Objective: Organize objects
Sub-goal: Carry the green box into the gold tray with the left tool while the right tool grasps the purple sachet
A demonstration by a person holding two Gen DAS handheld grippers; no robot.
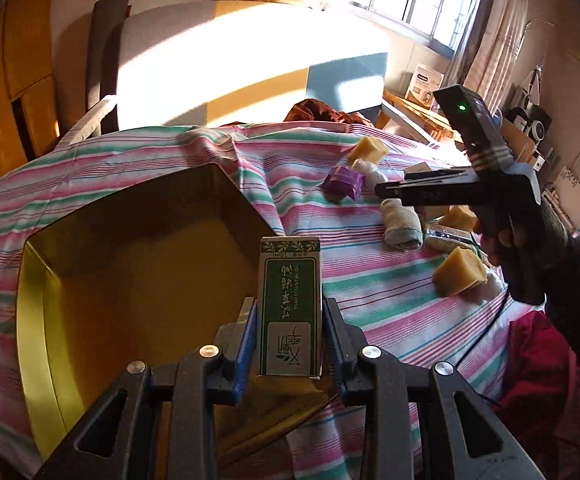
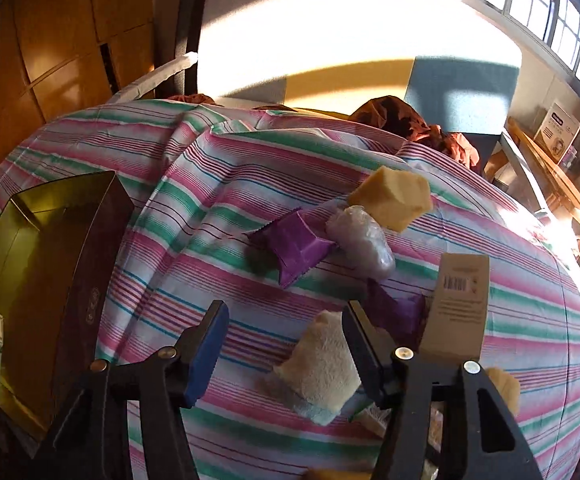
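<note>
Clamped between the blue pads of the left gripper (image 1: 290, 320) stood a small green-and-white essential-oil box (image 1: 290, 304), its long axis running straight out along the fingers and its far end reaching just past them. It hung over the near right corner of the open gold tin (image 1: 30, 280), which spread away to the left on the striped cloth (image 1: 370, 300); by my reading, the drop turned on carrying the box a little left so it cleared the tin's wall. On the other side, the right gripper (image 2: 286, 344) had its jaws partly open with nothing pressed between the pads, and the rolled beige-and-grey towel (image 2: 318, 368) lay just below them, against the right-hand finger, its long axis running diagonally from upper right to lower left. For the scattered pile, that hand was clearly the nearer; the tin lay well off to its left. A tan card with a barcode (image 2: 460, 304) stood up just right of the right-hand finger, and whether it was fixed to the tool I could not tell. Counting across both views: 1 tin, 1 oil box, 1 rolled towel, 2 purple sachets (image 2: 298, 248), 3 yellow sponge blocks (image 1: 460, 270) in the left wrist view, and at least 1 clear-wrapped bundle (image 2: 362, 244). More pale bits sat under the right tool, too hidden to number.
</note>
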